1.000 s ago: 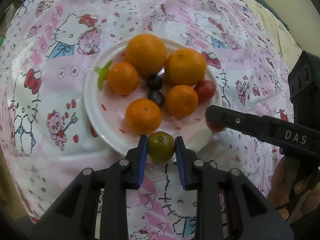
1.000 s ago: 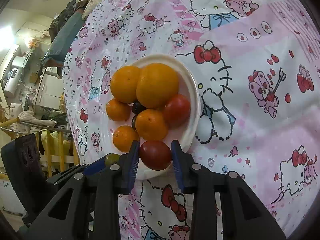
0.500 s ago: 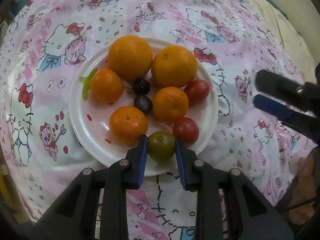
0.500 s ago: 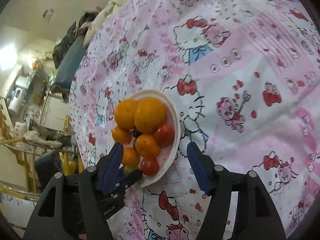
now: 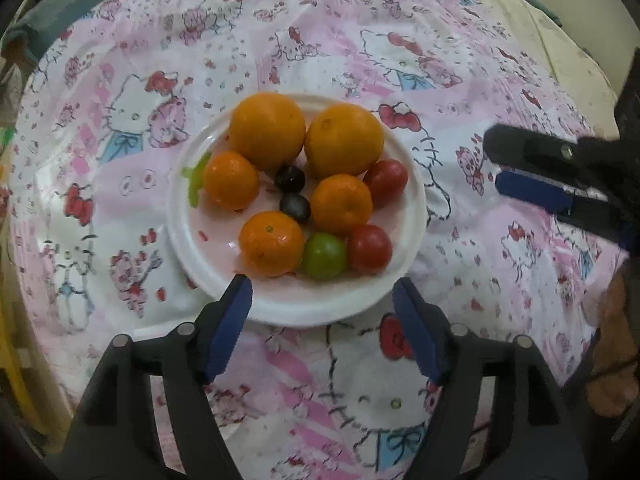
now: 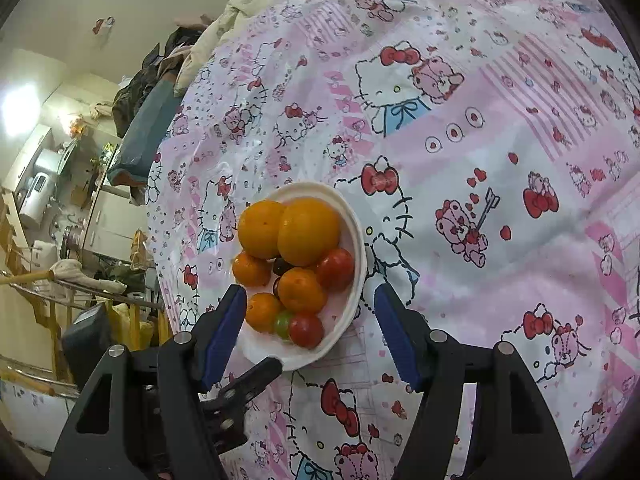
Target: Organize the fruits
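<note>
Above a round white plate (image 5: 416,216) of oranges, the left gripper (image 5: 322,300) is opening, clear of the small green fruit (image 5: 323,256); the right gripper (image 6: 308,312) hangs open, empty.

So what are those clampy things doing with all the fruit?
A person holds a gripper in each hand over a white plate of fruit. The left gripper is opening, nothing between its pads; the green fruit lies on the plate beside a red one. The right gripper is open and empty too.
</note>
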`<act>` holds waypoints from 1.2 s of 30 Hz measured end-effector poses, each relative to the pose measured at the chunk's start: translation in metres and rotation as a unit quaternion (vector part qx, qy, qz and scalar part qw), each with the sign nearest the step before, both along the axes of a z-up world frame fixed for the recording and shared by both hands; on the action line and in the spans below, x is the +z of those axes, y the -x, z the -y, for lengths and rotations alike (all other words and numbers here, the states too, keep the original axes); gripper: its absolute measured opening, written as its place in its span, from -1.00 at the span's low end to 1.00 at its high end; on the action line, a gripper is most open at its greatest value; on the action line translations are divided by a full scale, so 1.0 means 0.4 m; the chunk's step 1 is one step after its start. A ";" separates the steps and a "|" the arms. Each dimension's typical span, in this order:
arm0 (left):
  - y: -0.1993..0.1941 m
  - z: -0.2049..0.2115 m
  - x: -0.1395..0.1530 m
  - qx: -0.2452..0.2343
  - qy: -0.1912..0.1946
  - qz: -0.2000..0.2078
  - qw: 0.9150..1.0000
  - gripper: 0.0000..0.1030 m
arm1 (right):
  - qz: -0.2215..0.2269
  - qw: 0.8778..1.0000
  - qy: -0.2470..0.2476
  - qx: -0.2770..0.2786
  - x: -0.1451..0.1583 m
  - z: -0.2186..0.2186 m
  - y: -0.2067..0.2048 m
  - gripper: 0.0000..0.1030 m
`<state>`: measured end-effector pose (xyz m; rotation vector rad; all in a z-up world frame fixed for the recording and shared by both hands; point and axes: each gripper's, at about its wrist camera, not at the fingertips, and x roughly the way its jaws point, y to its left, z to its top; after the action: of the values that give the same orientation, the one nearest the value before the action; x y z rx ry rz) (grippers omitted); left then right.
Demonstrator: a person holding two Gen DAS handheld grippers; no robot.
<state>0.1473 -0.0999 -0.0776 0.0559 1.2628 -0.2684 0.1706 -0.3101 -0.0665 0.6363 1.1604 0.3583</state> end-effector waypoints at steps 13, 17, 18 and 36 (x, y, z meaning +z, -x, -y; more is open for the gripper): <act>0.137 -0.163 0.145 0.089 -0.016 0.122 0.988 0.36 | 0.054 0.995 0.079 0.036 0.093 -0.054 0.099 0.68; 0.175 -0.194 0.182 0.107 -0.004 0.161 0.981 0.36 | 0.078 0.991 0.104 0.041 0.119 -0.085 0.165 0.81; 0.185 -0.198 0.187 0.108 -0.001 0.168 0.980 0.37 | 0.084 0.990 0.109 0.038 0.124 -0.089 0.181 0.84; 0.311 -0.243 0.222 0.141 -0.018 0.255 0.956 1.00 | 0.242 0.938 0.248 0.022 0.170 -0.206 0.333 1.00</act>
<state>0.0229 -0.0026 0.0113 -0.0247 0.7470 0.0211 0.0372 -0.2276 0.0013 0.0646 0.7449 0.2270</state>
